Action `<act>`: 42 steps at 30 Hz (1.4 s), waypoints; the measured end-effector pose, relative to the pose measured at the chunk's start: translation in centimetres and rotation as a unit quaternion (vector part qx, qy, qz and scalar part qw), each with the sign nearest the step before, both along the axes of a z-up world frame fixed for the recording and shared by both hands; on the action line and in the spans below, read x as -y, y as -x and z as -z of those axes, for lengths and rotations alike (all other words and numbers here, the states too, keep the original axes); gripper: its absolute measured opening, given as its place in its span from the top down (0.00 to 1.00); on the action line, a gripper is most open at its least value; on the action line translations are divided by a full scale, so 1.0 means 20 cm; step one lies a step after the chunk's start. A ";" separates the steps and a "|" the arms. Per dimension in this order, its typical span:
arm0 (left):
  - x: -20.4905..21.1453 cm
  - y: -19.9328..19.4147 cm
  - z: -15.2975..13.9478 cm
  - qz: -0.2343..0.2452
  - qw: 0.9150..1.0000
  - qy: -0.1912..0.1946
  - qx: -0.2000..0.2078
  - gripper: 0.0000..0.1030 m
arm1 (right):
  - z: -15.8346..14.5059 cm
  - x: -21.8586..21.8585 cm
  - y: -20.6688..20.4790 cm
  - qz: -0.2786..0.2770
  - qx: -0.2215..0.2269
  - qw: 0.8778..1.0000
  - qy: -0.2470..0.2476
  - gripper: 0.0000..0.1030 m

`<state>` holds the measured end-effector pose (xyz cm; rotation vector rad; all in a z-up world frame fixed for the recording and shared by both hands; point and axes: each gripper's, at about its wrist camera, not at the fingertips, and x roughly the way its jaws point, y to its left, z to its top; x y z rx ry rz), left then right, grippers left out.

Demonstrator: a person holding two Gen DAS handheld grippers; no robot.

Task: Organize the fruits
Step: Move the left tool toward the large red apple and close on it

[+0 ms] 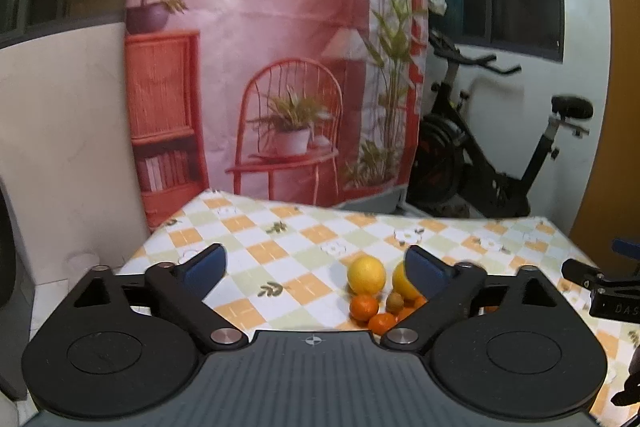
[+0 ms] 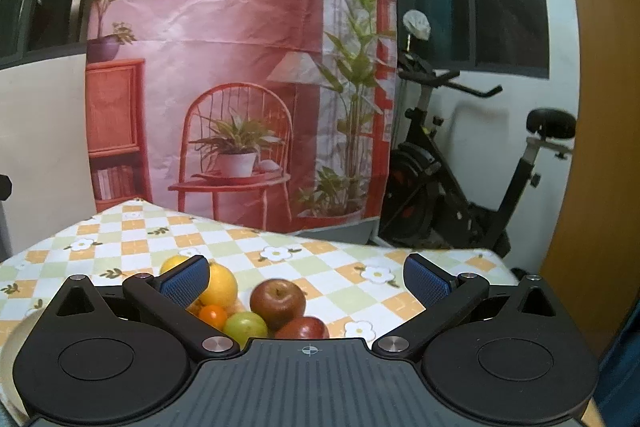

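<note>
A pile of fruit lies on the checked tablecloth (image 1: 280,255). In the left wrist view I see a yellow citrus (image 1: 367,275), a second one (image 1: 398,281) partly behind my finger, two tangerines (image 1: 364,307) and a kiwi (image 1: 395,301). My left gripper (image 1: 316,263) hangs open above and short of them, with nothing between its pads. In the right wrist view a red apple (image 2: 278,299), a second red apple (image 2: 304,329), a green apple (image 2: 245,323), a tangerine (image 2: 213,315) and a yellow citrus (image 2: 220,285) lie just ahead of my open right gripper (image 2: 307,267).
A printed pink backdrop (image 1: 276,47) hangs behind the table's far edge. An exercise bike (image 1: 480,155) stands at the back right, beyond the table's corner. A pale curved rim (image 2: 14,335) shows at the lower left of the right wrist view. My right gripper's body (image 1: 604,293) shows at the right edge.
</note>
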<state>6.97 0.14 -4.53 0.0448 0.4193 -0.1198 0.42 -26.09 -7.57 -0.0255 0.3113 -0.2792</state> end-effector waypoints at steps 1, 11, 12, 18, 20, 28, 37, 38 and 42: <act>0.01 -0.02 0.02 0.004 1.000 -0.004 -0.005 0.09 | 0.03 0.02 -0.02 -0.003 -0.001 1.000 -0.005 0.00; 0.03 -0.16 0.18 0.015 0.999 0.008 -0.031 0.10 | 0.29 0.11 -0.16 -0.057 -0.012 0.998 -0.018 0.00; 0.04 -0.16 0.19 0.014 1.000 0.008 -0.025 0.10 | 0.31 0.12 -0.17 -0.058 -0.012 0.998 -0.021 0.00; 0.10 -0.20 0.18 0.034 0.999 0.018 0.015 0.10 | 0.39 0.19 -0.23 -0.065 -0.035 0.997 -0.039 0.00; 0.12 -0.23 0.17 0.045 0.999 0.021 0.002 0.10 | 0.41 0.21 -0.24 -0.066 -0.046 0.996 -0.041 0.00; 0.25 -0.33 0.19 0.071 0.997 0.011 -0.016 0.10 | 0.47 0.27 -0.26 -0.053 -0.065 0.995 -0.057 0.00; 0.33 -0.40 0.25 0.066 0.997 -0.001 -0.032 0.09 | 0.53 0.33 -0.28 -0.051 -0.077 0.990 -0.103 0.03; 0.34 -0.40 0.25 0.076 0.997 -0.002 -0.032 0.09 | 0.54 0.34 -0.29 -0.053 -0.080 0.989 -0.110 0.03; 0.38 -0.43 0.28 0.109 0.993 -0.006 -0.038 0.09 | 0.55 0.35 -0.32 -0.074 -0.097 0.984 -0.128 0.04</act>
